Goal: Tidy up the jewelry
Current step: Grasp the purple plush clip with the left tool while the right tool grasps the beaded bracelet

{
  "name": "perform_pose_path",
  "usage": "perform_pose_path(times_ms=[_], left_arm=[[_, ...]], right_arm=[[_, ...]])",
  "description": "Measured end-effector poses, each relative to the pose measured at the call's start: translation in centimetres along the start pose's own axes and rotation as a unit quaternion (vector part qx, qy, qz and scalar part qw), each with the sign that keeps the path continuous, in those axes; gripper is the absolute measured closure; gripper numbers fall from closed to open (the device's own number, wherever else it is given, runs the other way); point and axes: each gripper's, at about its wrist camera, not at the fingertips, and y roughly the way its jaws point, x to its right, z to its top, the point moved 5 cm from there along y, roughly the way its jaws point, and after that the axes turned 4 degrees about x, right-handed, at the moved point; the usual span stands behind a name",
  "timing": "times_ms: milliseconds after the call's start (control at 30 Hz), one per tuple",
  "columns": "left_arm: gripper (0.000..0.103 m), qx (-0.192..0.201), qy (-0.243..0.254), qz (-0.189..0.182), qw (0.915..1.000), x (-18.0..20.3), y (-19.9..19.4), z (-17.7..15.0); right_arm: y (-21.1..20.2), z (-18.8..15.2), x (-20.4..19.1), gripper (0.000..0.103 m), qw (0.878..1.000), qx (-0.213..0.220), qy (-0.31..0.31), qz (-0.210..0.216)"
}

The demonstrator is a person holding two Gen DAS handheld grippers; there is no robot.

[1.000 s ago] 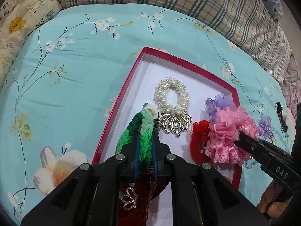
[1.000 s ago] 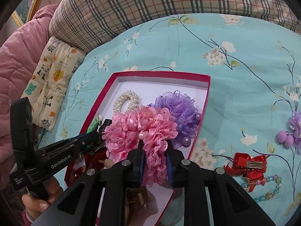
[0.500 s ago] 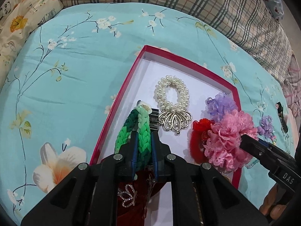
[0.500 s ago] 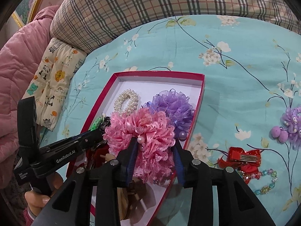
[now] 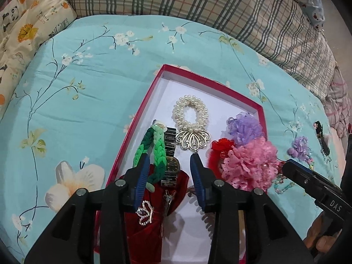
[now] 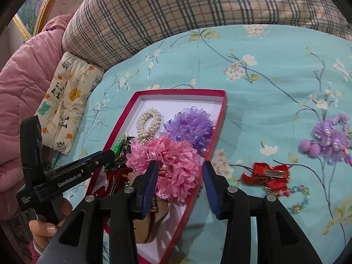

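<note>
Release step: the left gripper [image 5: 169,171] and right gripper [image 6: 180,182] are opening — green braid [image 5: 157,151] and pink flower [image 6: 169,162] lie unpinched inside the red box [image 6: 220,118]. Next, the red bow [image 6: 268,175] outside would be fetched.

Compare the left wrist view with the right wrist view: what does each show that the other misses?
Only the left wrist view shows the wristwatch face and the small crown brooch. Only the right wrist view shows the pink quilted jacket and the red bow clip clearly. Both share the red box, pearl scrunchie, green braided band and pink lace scrunchie, and each shows the other gripper.
</note>
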Motion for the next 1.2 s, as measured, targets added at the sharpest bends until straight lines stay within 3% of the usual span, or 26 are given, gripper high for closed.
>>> perform_pose_path(times_ms=[333, 467, 1200], left_arm=[[0.067, 0.014, 0.007, -0.028, 0.9995, 2.7, -2.2, -0.1], [0.061, 0.018, 0.012, -0.041, 0.9989, 4.3, -2.8, -0.2], [0.061, 0.000, 0.085, -0.104, 0.9909, 15.7, -3.3, -2.0]], right_arm=[[-3.9, -1.2, 3.8, 0.057, 0.999, 0.016, 0.025, -0.023], [-5.3, -1.9, 6.0, 0.057, 0.998, 0.021, 0.041, -0.037], [-12.5, -2.9, 17.0, 0.057, 0.985, 0.063, 0.103, -0.122]])
